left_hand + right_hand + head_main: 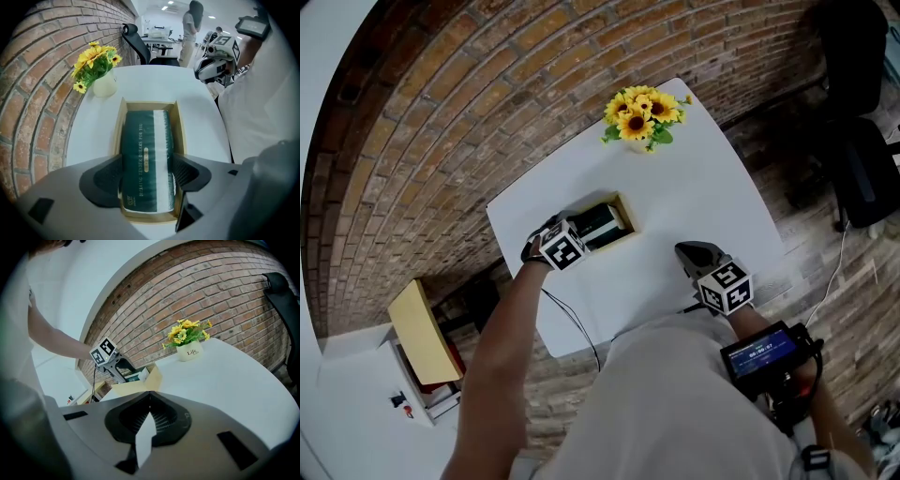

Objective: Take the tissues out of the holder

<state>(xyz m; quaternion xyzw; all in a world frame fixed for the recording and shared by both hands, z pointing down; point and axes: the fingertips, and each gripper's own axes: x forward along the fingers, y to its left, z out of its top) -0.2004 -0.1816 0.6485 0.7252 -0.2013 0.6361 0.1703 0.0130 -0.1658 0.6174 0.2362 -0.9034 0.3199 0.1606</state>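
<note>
A dark green tissue pack (595, 225) (145, 145) lies lengthwise in an open wooden holder (625, 214) (150, 104) on the white table (694, 178). My left gripper (579, 236) (147, 174) is at the holder's near end. Its jaws stand wide, one on each side of the pack, with their pads close to its sides. My right gripper (684, 249) (150, 405) rests over the table's right half, away from the holder. It is shut, and only a thin white sliver shows below where the jaws meet. From the right gripper view, the holder (140, 383) appears at mid left.
A white vase of yellow flowers (642, 114) (96, 61) (187, 336) stands at the table's far edge by the brick wall (487, 103). Black office chairs (858, 112) are at the right. A yellow-topped box (417, 328) sits on the floor at the left. A person (191, 28) stands far off.
</note>
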